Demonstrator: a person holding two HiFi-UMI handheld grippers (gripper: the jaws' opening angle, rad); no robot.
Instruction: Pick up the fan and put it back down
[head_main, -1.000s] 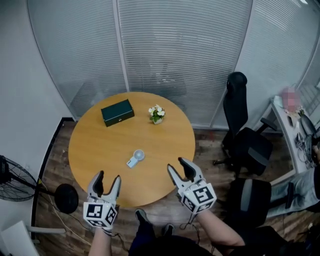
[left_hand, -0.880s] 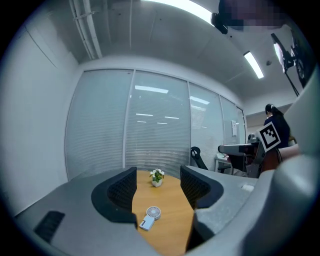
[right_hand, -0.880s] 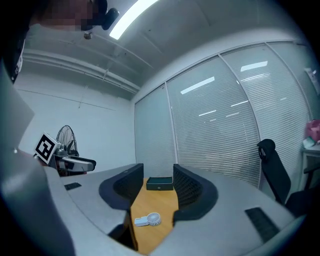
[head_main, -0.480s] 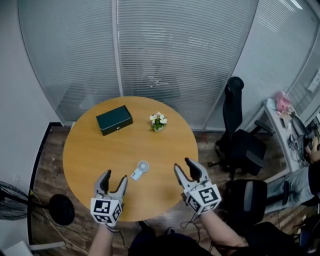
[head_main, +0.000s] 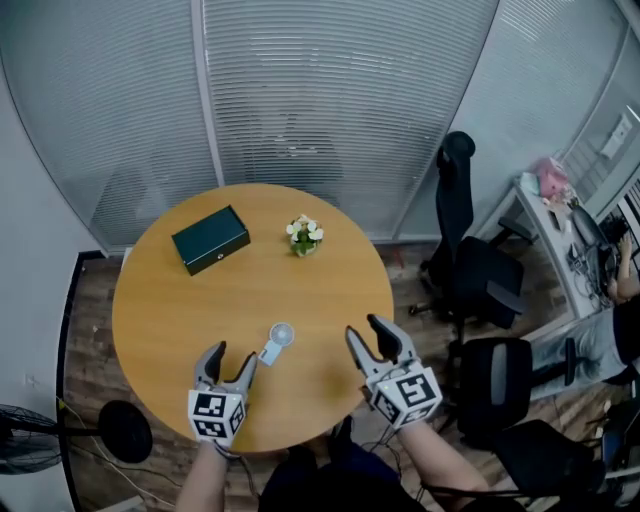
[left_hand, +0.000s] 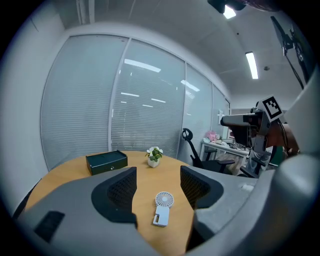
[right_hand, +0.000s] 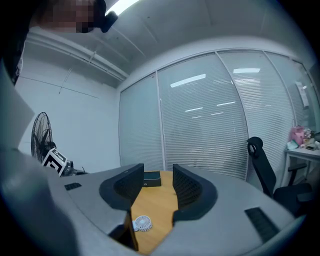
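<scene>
Office: glass partitions with blinds (head_main: 330, 90), swivel chair (head_main: 470, 270), desk (head_main: 560, 240).

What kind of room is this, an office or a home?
Most likely a small office meeting room: a round wooden table, glass partition walls with fine stripes, and black swivel chairs beside it.

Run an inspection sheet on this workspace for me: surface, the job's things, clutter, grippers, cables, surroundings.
surface: round wooden table, mostly bare.
job's things: small white handheld fan lying flat near the table's near edge, untouched.
clutter: dark green box and small flower pot at the far side, apart from the fan.
grippers: left gripper open, empty, the fan just ahead of its jaws; right gripper open, empty, to the fan's right.
cables: nothing seen on the table; elsewhere too small to tell.
surroundings: frosted glass wall behind, black office chair at right, floor fan at lower left, wood floor.
</scene>
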